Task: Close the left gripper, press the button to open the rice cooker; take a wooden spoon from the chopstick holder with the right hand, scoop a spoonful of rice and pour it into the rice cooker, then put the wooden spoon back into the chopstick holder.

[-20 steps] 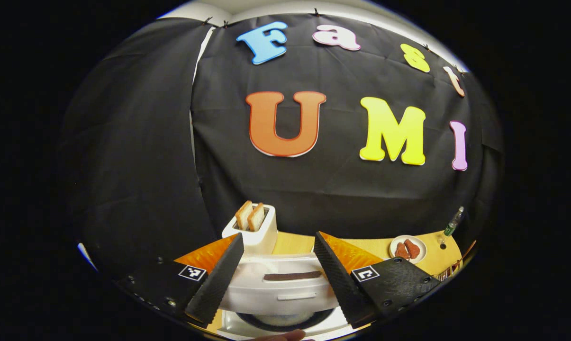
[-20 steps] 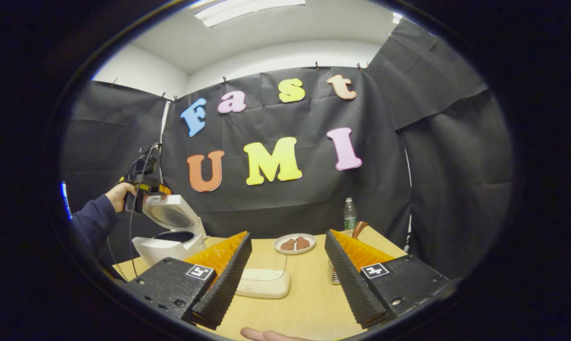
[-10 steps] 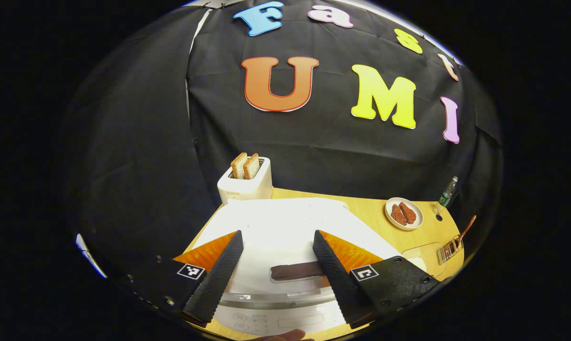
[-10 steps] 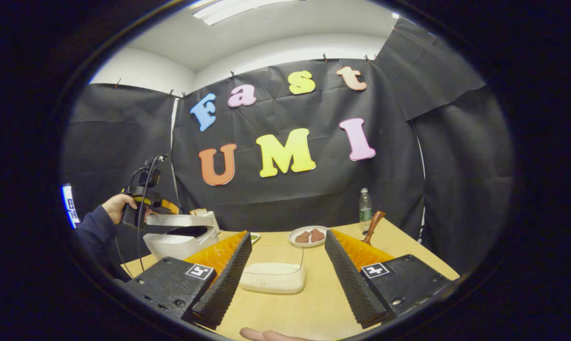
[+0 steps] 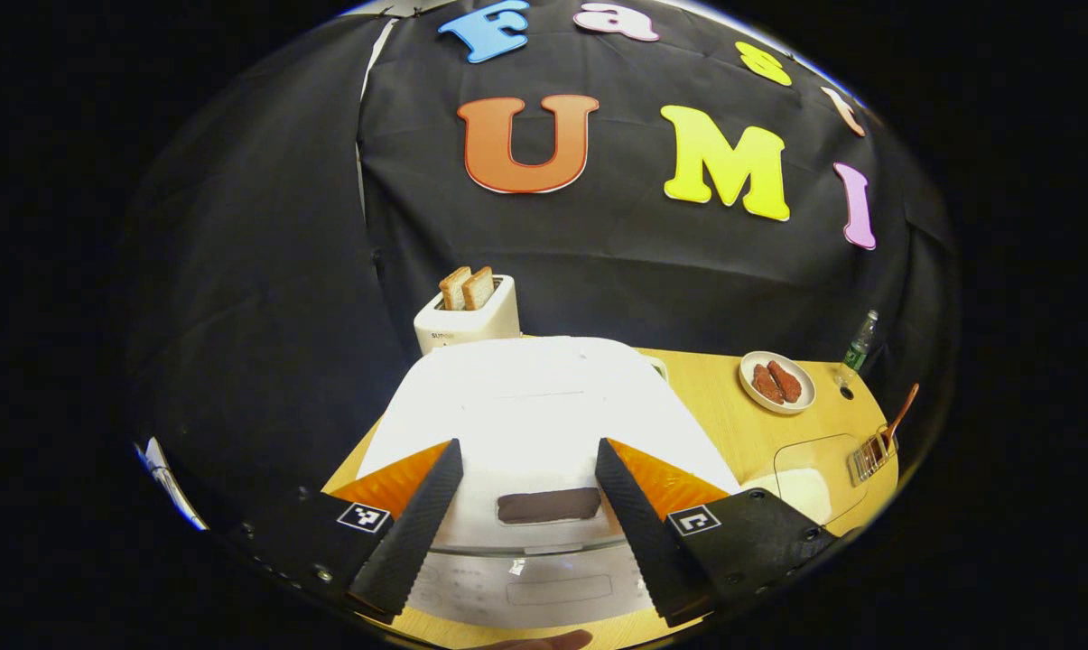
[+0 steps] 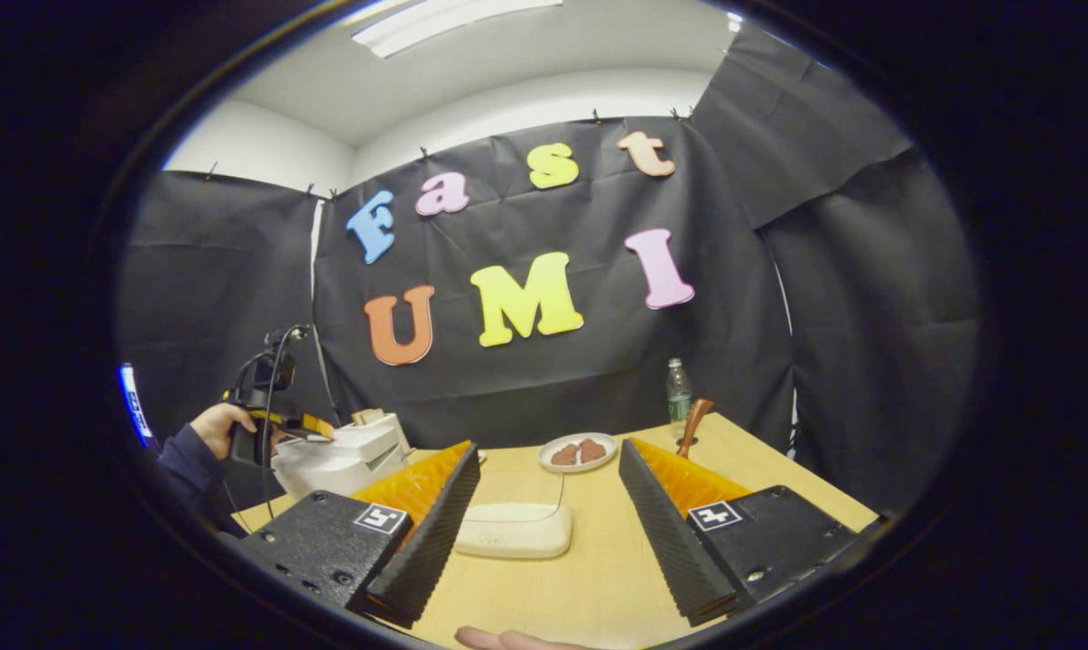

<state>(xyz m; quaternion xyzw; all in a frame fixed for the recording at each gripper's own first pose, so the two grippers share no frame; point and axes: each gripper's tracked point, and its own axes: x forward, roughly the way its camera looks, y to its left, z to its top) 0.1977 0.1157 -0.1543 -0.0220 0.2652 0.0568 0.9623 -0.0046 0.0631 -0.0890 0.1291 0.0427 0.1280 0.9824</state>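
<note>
The white rice cooker [image 5: 525, 411] stands with its lid down, a dark bar-shaped button [image 5: 548, 506] at the lid's front. My left gripper [image 5: 527, 444] is open just above the lid, its fingers on either side of the button. In the right gripper view a hand holds it over the cooker [image 6: 340, 459]. My right gripper [image 6: 548, 447] is open and holds nothing above the table. Beyond it lies the shallow white rice container [image 6: 515, 531]. The wooden spoon [image 5: 900, 417] stands in the wire chopstick holder [image 5: 869, 456]; its handle [image 6: 692, 422] rises behind my right finger.
A white toaster [image 5: 468, 316] with two slices stands behind the cooker. A plate of reddish-brown food [image 6: 578, 451] and a water bottle [image 6: 678, 390] sit at the table's back. A dark sleeve [image 6: 182, 449] reaches in from the left.
The cooker's lid has swung from upright to fully down, and my left gripper has come down with it. My right gripper has hardly moved.
</note>
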